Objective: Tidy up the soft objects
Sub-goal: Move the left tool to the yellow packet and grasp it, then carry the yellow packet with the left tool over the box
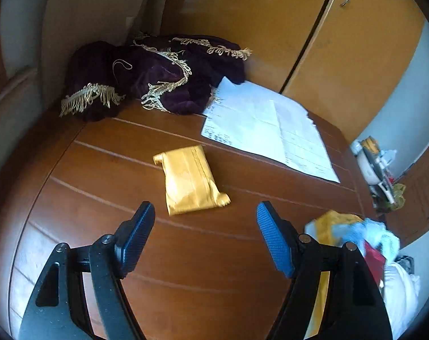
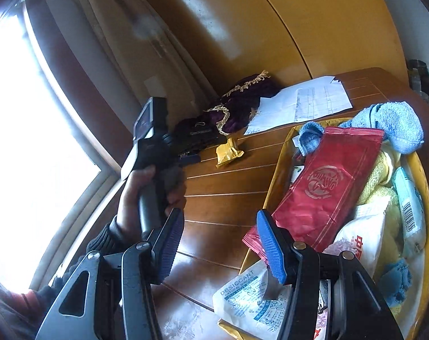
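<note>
In the left wrist view, the yellow packet is seen at frame centre on the wooden table, just beyond the left gripper, whose jaws are spread apart with nothing between them. White papers and a purple fringed cloth are seen behind it. The right gripper is likewise held open, beside a yellow basket filled with a red packet and a blue towel.

From the left wrist we look down close over the wooden table, toward the wardrobe. From the right wrist we face the same way, near the yellow basket. Both views share the gold packet, papers and purple cloth.
</note>
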`<state>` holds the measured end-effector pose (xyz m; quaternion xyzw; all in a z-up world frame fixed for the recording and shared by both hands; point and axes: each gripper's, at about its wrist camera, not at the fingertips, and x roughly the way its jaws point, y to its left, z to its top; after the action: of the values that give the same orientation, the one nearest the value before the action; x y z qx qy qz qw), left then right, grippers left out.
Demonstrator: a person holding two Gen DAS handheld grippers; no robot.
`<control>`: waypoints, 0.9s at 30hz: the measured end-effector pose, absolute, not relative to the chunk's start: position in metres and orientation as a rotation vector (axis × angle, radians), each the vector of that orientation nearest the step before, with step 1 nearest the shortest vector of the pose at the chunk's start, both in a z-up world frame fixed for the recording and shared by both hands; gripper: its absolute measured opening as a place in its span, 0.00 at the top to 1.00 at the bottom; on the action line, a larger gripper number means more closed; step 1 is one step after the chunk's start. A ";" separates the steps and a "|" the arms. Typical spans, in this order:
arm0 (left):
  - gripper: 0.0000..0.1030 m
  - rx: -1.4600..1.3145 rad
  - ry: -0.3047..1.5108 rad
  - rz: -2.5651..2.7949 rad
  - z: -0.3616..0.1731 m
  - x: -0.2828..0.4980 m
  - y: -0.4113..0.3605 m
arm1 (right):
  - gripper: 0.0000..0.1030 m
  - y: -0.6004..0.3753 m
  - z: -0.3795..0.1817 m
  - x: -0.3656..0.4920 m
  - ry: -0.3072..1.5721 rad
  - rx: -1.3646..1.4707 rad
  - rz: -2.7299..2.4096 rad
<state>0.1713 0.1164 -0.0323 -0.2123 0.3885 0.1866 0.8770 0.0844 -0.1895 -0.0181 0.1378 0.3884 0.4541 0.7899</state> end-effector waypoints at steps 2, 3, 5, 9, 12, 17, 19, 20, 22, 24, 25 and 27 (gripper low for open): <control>0.28 -0.428 0.882 0.437 -0.043 0.198 0.127 | 0.46 -0.189 -0.016 0.084 0.839 0.287 0.947; 0.28 -0.416 0.904 0.446 -0.048 0.208 0.130 | 0.46 -0.189 -0.015 0.084 0.838 0.285 0.928; 0.28 -0.399 0.919 0.467 -0.059 0.221 0.134 | 0.46 -0.189 -0.013 0.085 0.841 0.285 0.898; 0.48 -0.310 0.963 0.498 -0.079 0.227 0.133 | 0.46 -0.184 -0.008 0.090 0.851 0.274 0.853; 0.59 -0.357 0.976 0.426 -0.078 0.210 0.133 | 0.45 -0.173 -0.004 0.091 0.860 0.252 0.847; 0.59 -0.406 1.003 0.313 -0.073 0.130 0.114 | 0.46 -0.144 0.006 0.084 0.868 0.192 0.904; 0.59 -0.437 0.962 0.286 -0.072 0.086 0.104 | 0.46 -0.130 0.007 0.082 0.878 0.160 0.935; 0.59 -0.473 0.931 0.266 -0.070 0.067 0.100 | 0.46 -0.120 0.007 0.080 0.886 0.139 0.953; 0.59 -0.528 0.869 0.234 -0.070 0.036 0.093 | 0.46 -0.105 0.004 0.079 0.909 0.106 0.983; 0.59 -0.532 0.824 0.220 -0.070 0.012 0.087 | 0.46 -0.088 -0.002 0.080 0.946 0.065 1.016; 0.59 -0.544 0.805 0.212 -0.073 0.005 0.086 | 0.46 -0.080 -0.006 0.080 0.968 0.053 1.021; 0.59 -0.574 0.784 0.165 -0.074 -0.003 0.087 | 0.47 -0.063 -0.016 0.081 1.028 0.031 1.011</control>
<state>-0.0029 0.0871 -0.0742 -0.2757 0.3764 0.0794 0.8809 0.0814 -0.0632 -0.0161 0.0141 0.4705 0.4630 0.7510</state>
